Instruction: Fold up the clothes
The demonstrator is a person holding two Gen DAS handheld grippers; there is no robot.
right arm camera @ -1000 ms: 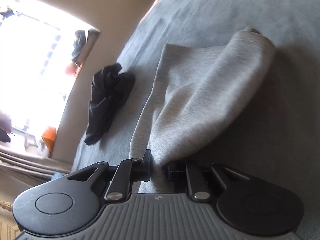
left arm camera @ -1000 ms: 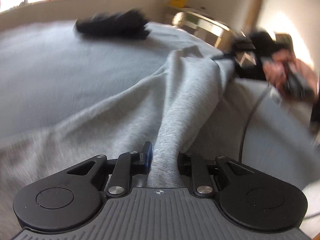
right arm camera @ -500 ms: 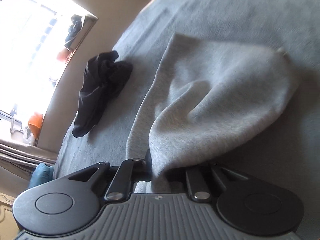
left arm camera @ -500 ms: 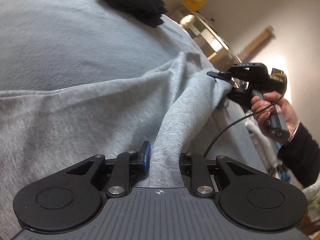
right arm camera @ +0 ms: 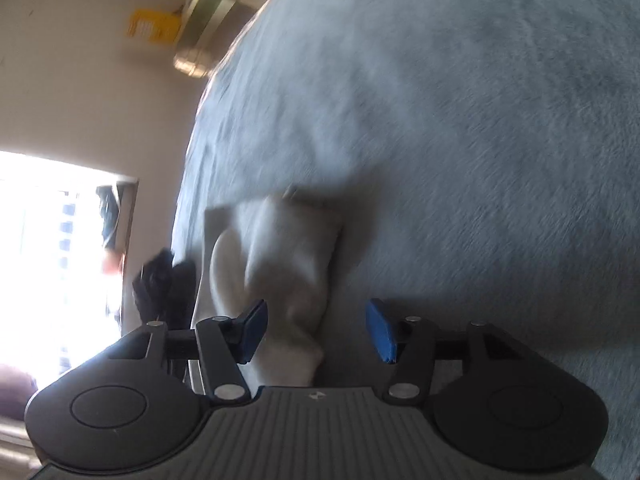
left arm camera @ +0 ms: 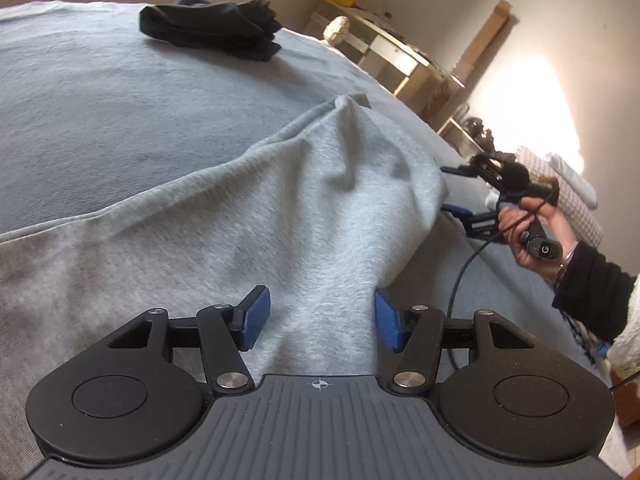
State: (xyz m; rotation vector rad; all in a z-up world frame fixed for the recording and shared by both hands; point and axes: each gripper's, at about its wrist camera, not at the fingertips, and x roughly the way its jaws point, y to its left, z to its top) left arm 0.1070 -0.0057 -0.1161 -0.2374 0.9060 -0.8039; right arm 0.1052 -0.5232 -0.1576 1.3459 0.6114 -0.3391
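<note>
The grey bedcover (left arm camera: 100,112) carried my light grey garment (left arm camera: 280,208), rumpled, a fold lying between my left gripper (left arm camera: 318,320) as its jaws opened. My right gripper (right arm camera: 316,330) was opening too, pads off the cloth. A black garment (left arm camera: 208,28) lay well apart.

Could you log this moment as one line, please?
left gripper: opening, garment between jaws | right gripper: opening, garment released | bed: black clothes waiting
</note>
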